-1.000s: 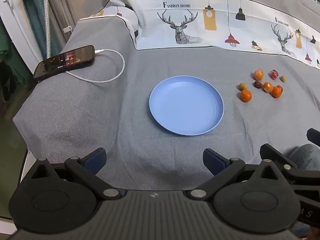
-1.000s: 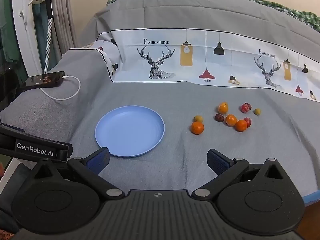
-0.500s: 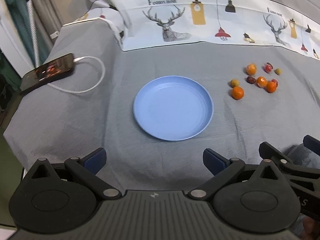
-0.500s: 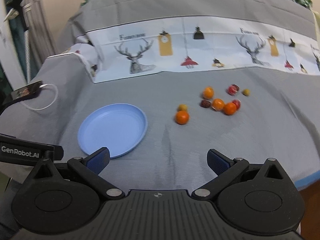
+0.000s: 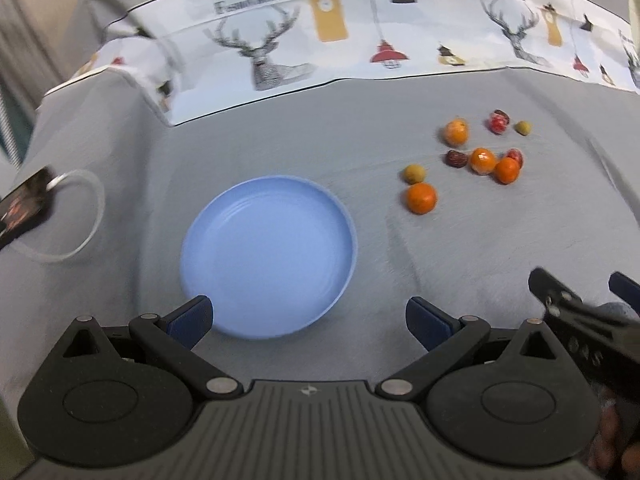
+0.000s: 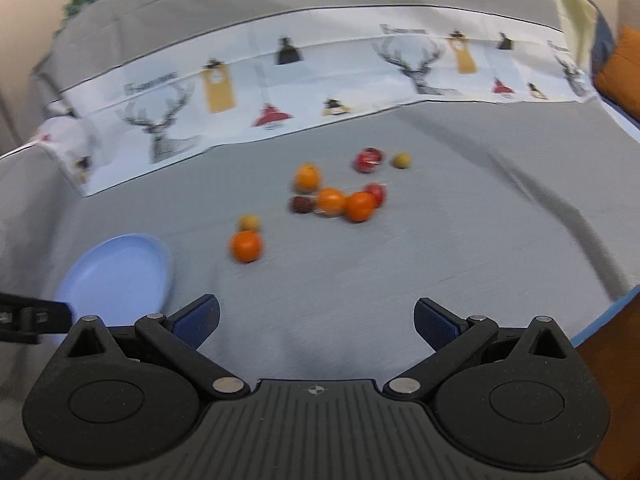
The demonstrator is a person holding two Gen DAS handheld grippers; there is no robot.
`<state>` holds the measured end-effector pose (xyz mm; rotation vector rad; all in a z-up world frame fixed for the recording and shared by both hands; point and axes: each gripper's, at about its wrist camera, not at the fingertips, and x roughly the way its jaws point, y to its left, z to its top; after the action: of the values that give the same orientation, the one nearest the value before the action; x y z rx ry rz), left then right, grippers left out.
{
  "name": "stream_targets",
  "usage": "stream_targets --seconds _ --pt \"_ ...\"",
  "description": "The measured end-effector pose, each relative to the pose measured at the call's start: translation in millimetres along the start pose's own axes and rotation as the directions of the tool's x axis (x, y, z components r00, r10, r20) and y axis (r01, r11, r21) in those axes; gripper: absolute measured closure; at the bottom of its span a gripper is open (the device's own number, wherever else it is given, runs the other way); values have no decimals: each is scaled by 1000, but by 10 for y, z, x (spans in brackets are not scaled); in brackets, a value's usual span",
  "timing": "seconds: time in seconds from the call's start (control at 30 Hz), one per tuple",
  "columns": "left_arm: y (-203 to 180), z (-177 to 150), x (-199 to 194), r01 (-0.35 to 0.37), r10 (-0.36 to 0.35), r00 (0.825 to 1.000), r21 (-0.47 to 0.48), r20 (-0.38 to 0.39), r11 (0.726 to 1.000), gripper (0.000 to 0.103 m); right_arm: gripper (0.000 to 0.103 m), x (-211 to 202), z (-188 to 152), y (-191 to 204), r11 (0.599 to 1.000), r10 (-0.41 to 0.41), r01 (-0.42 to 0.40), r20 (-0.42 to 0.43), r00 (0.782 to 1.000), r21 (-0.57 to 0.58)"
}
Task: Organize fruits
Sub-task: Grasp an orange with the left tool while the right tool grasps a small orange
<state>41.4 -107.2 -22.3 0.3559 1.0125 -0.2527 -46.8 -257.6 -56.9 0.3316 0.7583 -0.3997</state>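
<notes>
Covering the whole surface is a grey bedsheet [image 5: 280,148], with a white printed band [image 5: 360,40] across its far side showing stag heads, hanging lamps and yellow tags; the lettering above the stags is too blurred to read in either view. At the far right of the right wrist view an orange cushion [image 6: 620,76] shows past the sheet's edge.

One light blue plate [image 5: 192,256] lies on the sheet with nothing in it, just ahead of the left gripper [image 5: 308,318], whose blue-padded jaws stand wide apart and hold nothing. The right gripper [image 6: 316,320] hovers over bare sheet, jaws likewise spread and unloaded; part of it shows at the lower right of the left wrist view.

One phone [image 5: 24,204] with a lit screen lies at the left edge, a white cable [image 5: 80,216] looping from it.

The fruits sit in a loose cluster to the right of the plate and apart from it, nine in all: four oranges, with the nearest orange [image 6: 246,246] closest to the plate; two red fruits, one [image 6: 368,159] farther back; one dark brownish-red fruit [image 6: 301,205]; and two small yellow-green fruits, one [image 6: 249,223] just behind the nearest orange and one [image 6: 401,160] at the far right.
</notes>
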Motion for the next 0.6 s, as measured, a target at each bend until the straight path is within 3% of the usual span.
stream_targets --seconds 0.37,0.6 --pt "-656 649 811 151 -143 987 116 -73 982 0 1 1178 374 -456 982 -186 187 26 982 -26" --pt "-999 930 1535 166 -142 981 199 -130 966 0 1 1923 515 -509 985 -158 158 5 987 -69"
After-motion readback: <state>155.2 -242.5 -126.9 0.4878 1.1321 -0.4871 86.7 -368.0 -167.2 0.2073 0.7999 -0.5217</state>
